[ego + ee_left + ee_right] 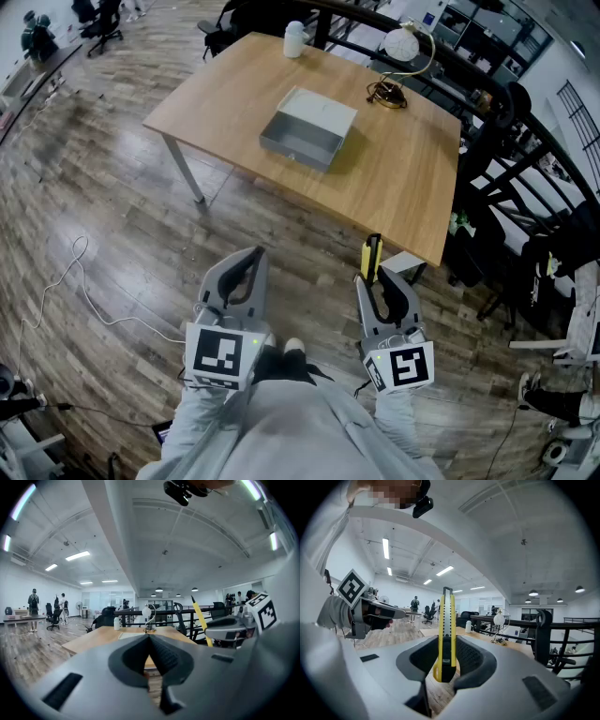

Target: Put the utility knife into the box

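Observation:
My right gripper (376,277) is shut on a yellow and black utility knife (446,634), which stands upright between the jaws and pokes out past them (371,258). The open grey box (307,128) sits on the wooden table (403,178), well ahead of both grippers. My left gripper (246,269) is held beside the right one, above the floor; its jaws meet at the tip with nothing between them (150,637). In the left gripper view the utility knife (200,620) and the right gripper (229,626) show at the right.
A desk lamp (401,58) and a white bottle (294,39) stand at the table's far side. A black railing (506,112) runs behind and to the right of the table. A white cable (66,281) lies on the wood floor at the left. People stand far off (33,603).

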Demonstrator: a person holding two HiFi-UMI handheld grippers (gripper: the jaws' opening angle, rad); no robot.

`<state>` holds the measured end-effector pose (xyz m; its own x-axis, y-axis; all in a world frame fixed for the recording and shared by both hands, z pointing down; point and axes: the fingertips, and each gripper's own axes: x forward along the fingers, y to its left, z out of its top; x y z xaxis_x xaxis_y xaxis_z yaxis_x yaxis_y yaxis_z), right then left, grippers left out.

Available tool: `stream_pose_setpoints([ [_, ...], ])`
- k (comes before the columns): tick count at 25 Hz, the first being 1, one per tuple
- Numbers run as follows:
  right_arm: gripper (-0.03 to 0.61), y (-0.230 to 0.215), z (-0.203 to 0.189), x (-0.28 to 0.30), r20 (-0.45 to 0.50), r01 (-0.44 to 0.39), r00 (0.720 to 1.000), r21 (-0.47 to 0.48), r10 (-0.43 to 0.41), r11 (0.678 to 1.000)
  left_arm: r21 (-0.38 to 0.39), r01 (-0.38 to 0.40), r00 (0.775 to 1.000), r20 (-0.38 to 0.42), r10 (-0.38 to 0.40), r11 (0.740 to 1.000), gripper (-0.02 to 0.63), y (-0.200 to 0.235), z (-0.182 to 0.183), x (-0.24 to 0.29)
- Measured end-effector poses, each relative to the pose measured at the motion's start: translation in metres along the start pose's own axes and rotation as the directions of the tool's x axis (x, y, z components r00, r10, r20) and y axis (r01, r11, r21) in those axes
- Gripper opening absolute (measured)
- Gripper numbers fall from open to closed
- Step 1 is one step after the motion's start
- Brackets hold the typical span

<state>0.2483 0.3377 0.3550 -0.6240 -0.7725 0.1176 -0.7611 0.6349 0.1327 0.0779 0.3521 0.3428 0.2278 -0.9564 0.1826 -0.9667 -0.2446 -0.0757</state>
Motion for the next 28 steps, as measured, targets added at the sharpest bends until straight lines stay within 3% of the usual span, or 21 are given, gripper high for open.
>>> stream_pose_setpoints([
  [5, 0.124, -0.006, -0.005, 0.003, -0.013, -0.019, 1.0, 0.007, 0.019, 1.0, -0.042, -0.014, 1.0, -0.008, 0.014, 0.999, 0.018, -0.007, -0.001, -0.001],
  [10, 0.124, -0.015, -0.011, 0.001, -0.004, -0.01, 1.0, 0.041, 0.01, 0.999, -0.01, -0.02, 1.0, 0.008, 0.02, 1.0, 0.018, -0.009, -0.003, 0.003],
  [19, 0.124, -0.022, -0.018, 0.004, 0.0, -0.052, 0.999, 0.041, 0.052, 0.998, -0.032, -0.108, 0.994, -0.009, 0.108, 0.994, 0.018, 0.001, -0.015, -0.007],
  [28, 0.126, -0.032, -0.012, 0.084, -0.005, -0.063, 0.998, 0.051, 0.063, 0.997, -0.028, -0.105, 0.994, -0.009, 0.104, 0.994, 0.018, 0.058, -0.012, 0.049],
])
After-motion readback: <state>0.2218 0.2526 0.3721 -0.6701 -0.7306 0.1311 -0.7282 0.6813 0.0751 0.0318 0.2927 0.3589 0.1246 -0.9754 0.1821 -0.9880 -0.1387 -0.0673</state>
